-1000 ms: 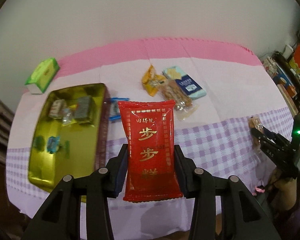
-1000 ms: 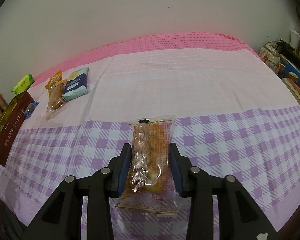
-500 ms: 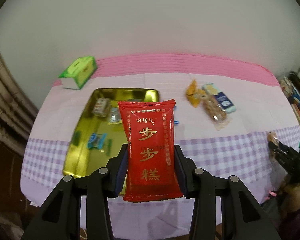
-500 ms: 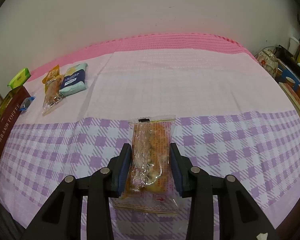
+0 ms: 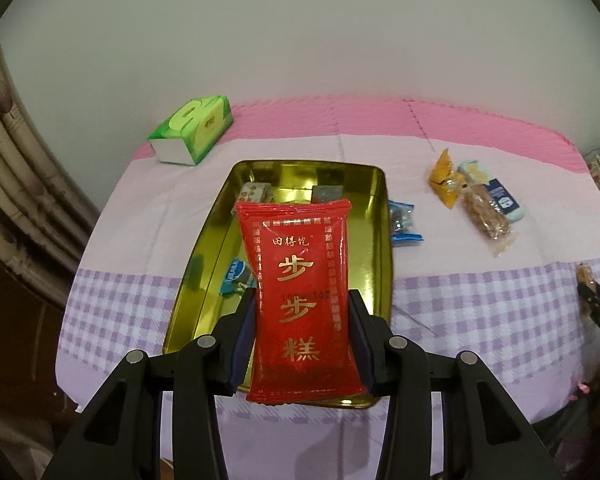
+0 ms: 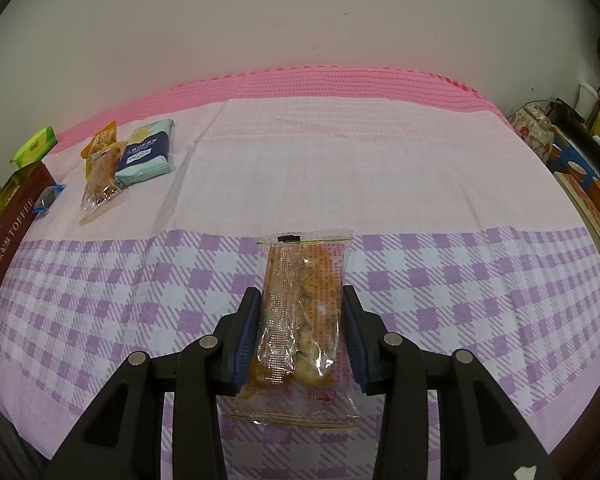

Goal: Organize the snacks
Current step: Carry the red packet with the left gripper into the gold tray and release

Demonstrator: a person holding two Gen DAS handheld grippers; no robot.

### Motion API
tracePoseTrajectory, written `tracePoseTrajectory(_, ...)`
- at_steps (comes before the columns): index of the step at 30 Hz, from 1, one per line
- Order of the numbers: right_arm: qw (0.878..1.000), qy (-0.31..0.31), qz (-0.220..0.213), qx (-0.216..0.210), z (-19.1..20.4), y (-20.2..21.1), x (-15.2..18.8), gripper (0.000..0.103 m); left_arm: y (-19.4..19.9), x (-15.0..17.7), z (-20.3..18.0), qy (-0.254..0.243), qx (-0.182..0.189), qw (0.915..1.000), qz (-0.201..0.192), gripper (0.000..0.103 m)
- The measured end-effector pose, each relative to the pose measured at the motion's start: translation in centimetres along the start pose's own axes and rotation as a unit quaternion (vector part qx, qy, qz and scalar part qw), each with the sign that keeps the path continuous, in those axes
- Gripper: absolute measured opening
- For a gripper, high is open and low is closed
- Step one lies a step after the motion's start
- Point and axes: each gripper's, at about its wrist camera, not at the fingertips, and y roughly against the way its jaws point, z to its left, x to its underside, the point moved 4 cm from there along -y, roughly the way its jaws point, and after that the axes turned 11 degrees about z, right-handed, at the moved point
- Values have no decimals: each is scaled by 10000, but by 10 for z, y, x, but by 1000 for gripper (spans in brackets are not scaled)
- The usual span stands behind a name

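Note:
My left gripper (image 5: 302,334) is shut on a red snack packet with gold characters (image 5: 298,280) and holds it above the open gold tin (image 5: 380,208), which holds several small snacks. My right gripper (image 6: 302,330) is shut on a clear packet of orange pastry (image 6: 304,304) above the purple-checked cloth; it also shows at the right edge of the left wrist view (image 5: 590,292). On the cloth lie an orange packet (image 5: 444,176), a clear pastry packet (image 5: 488,216), a light blue packet (image 5: 496,196) and a small blue candy packet (image 5: 402,222) beside the tin.
A green tissue box (image 5: 194,128) stands behind the tin near the wall. The tin's brown side reads TOFFEE (image 6: 8,240) at the left of the right wrist view. Cluttered shelves (image 6: 580,160) stand past the table's right edge.
My left gripper has swung left with the red packet, from beside the tin to over it. My right gripper has barely moved with the pastry packet.

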Motion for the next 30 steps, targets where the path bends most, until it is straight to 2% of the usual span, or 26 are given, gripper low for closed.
tracePoseTrajectory(18, 10000, -3, -2, 4, 0, 0, 0, 40, -50, -4, 28, 176, -64, 9989, 428, 44)
tracePoseTrajectory(30, 10000, -4, 0, 1, 0, 0, 0, 40, -64, -3, 30, 112, -184, 9983, 543, 44)
